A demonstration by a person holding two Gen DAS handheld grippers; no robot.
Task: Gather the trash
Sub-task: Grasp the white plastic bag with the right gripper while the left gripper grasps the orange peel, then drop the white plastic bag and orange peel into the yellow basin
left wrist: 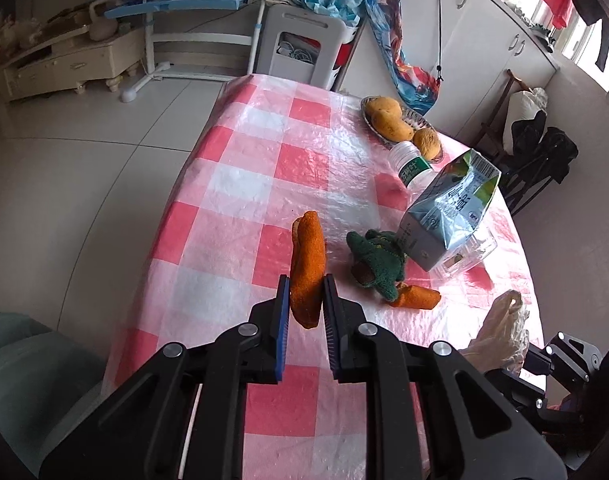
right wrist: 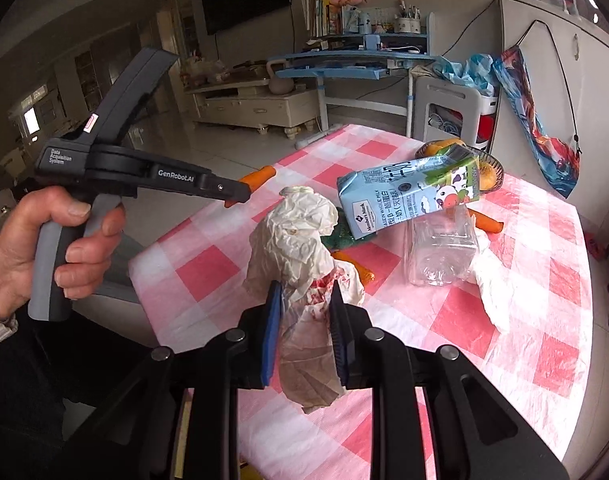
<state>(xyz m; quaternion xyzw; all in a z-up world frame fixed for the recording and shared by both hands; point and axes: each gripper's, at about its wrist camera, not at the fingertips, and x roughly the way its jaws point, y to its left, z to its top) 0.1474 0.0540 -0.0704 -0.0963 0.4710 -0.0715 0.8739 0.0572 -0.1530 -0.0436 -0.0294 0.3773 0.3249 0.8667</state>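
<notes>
While a pink-and-white checked cloth covers the worktop (left wrist: 240, 184), we hold our left tool (left wrist: 306, 300) clamped on a strip of orange peel (left wrist: 307, 268), its blue pads pressing the peel from both sides and the peel raised clear of the cloth. Our right tool (right wrist: 304, 304) is pinched on a crumpled white paper napkin (right wrist: 300, 248) stained red near the pads; the napkin bunches up above the jaws and hangs below them, off the cloth. From the right wrist view we also see our left hand (right wrist: 44, 240) wrapped round the grey handle of the other tool, the peel's tip (right wrist: 258, 176) poking out past its nose.

Still lying on the worktop are more pieces for collection: a dented blue milk carton (left wrist: 448, 208) leaning on a clear plastic container (right wrist: 440, 252), a green-labelled plastic bottle (left wrist: 412, 164) on its side behind the carton, a dark green scrap (left wrist: 378, 264) just beside the carton, and a second bit of orange peel (left wrist: 416, 298) touching that scrap. Another white napkin (right wrist: 494, 292) lies spread near the clear container. A small dish of yellow-brown fruit (left wrist: 400, 124) sits toward the far side of the worktop, close to the bottle. Beyond the far end stand a white bin (left wrist: 300, 44) and a blue-and-white desk (right wrist: 356, 60).
</notes>
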